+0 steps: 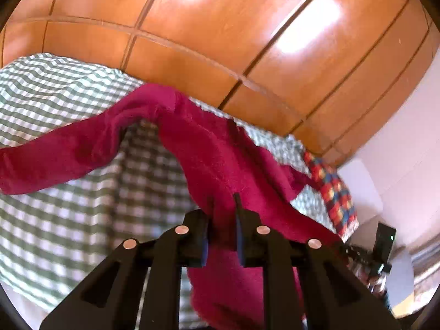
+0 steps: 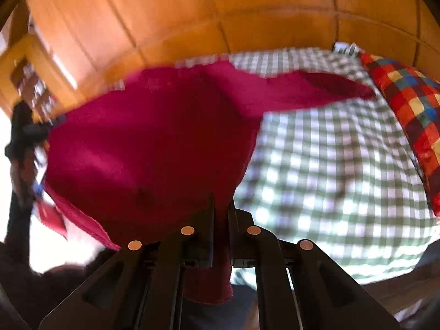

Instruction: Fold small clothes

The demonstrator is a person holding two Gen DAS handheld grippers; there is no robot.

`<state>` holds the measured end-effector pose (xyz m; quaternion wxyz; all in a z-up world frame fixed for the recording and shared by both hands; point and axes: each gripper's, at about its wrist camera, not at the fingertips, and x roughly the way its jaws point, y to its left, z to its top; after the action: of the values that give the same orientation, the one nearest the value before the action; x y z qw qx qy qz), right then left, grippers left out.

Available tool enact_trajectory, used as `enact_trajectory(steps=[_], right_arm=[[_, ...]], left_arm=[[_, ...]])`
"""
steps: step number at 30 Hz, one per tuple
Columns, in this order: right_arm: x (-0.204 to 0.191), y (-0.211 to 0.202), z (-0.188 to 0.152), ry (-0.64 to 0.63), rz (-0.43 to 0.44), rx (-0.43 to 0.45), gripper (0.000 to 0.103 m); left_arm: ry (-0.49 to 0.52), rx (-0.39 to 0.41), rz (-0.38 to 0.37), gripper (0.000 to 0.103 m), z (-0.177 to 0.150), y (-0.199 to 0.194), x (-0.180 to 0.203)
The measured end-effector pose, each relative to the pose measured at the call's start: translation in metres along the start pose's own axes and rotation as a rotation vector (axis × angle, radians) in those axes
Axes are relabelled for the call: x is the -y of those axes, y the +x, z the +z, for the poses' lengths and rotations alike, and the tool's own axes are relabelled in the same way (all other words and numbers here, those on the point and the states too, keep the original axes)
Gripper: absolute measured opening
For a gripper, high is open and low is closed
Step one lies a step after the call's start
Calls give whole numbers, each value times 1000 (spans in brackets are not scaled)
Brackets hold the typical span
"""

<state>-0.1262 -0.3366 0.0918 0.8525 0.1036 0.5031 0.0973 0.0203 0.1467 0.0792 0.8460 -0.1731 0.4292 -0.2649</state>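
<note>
A dark red knitted garment (image 1: 209, 148) hangs lifted above the bed, stretched between both grippers. My left gripper (image 1: 221, 209) is shut on one edge of it, the cloth running up between the fingers. One sleeve trails away to the left over the cover. In the right wrist view the red garment (image 2: 154, 137) spreads wide, and my right gripper (image 2: 221, 200) is shut on its lower edge. The left gripper (image 2: 46, 128) shows blurred at the cloth's far left corner. The other sleeve reaches right toward the pillow.
A green-and-white checked bed cover (image 1: 68, 220) (image 2: 330, 165) lies under the garment. A multicoloured checked pillow (image 1: 332, 192) (image 2: 404, 104) rests at the bed's right side. Orange wooden wardrobe doors (image 1: 220, 27) (image 2: 192, 13) stand behind the bed.
</note>
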Motion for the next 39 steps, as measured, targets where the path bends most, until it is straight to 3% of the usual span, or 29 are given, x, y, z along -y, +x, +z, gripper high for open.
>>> enact_trajectory(steps=[1, 2, 3, 5, 7, 9, 13, 15, 16, 17, 18, 20, 21, 26, 29, 30, 32, 33, 34, 36, 38, 39], right_arm=[[3, 6, -8, -12, -13, -35, 7], [5, 14, -15, -21, -18, -73, 7], [6, 24, -23, -34, -38, -113, 9], [12, 33, -31, -25, -71, -139, 17], [17, 35, -30, 13, -70, -122, 40], [20, 38, -24, 25, -98, -84, 47], [25, 57, -8, 45, -129, -63, 49], [20, 73, -3, 26, -163, -81, 49], [17, 83, -3, 18, -156, -106, 45], [13, 91, -6, 3, -157, -124, 39], [8, 95, -8, -24, -182, -123, 34], [-4, 95, -12, -80, -201, -105, 9], [-7, 90, -13, -80, -178, -101, 8], [-11, 71, -32, -97, -117, -124, 8], [-4, 78, -37, -75, -88, -152, 8], [2, 77, -34, -37, -52, -153, 14], [17, 71, -27, 37, -28, -126, 38], [31, 62, -18, 90, -42, -71, 56], [42, 55, -11, 128, -59, -32, 66], [71, 45, 3, 223, -101, 44, 66], [100, 39, 19, 305, -177, 98, 66], [119, 36, 28, 332, -265, 132, 66]], left_arm=[[-2, -21, 32, 39, -5, -2, -8], [-24, -19, 73, 74, -9, -4, -17], [-51, -4, 111, 89, -13, -6, -26], [-106, -11, 157, 89, -27, -1, -48], [-195, -28, 132, 89, -44, 4, -72], [-260, -50, 135, 88, -62, 10, -88], [-304, -97, 106, 84, -101, 32, -96], [-244, -130, 116, 73, -116, 40, -81], [-196, -167, 106, 65, -122, 47, -72], [-154, -209, 96, 50, -129, 54, -64], [-88, -233, 141, 34, -136, 61, -54], [-6, -249, 210, 17, -143, 64, -43], [-13, -246, 196, 14, -143, 60, -42], [-15, -268, 220, 14, -145, 42, -47], [-34, -303, 273, 35, -148, 46, -54], [-56, -288, 270, 35, -145, 44, -55], [-57, -228, 266, 36, -134, 37, -50], [-45, -193, 262, 42, -125, 33, -46], [-34, -164, 265, 48, -119, 32, -41], [-4, -97, 257, 68, -100, 34, -27], [26, -70, 248, 70, -86, 45, -17], [50, -56, 248, 74, -77, 56, -7]])
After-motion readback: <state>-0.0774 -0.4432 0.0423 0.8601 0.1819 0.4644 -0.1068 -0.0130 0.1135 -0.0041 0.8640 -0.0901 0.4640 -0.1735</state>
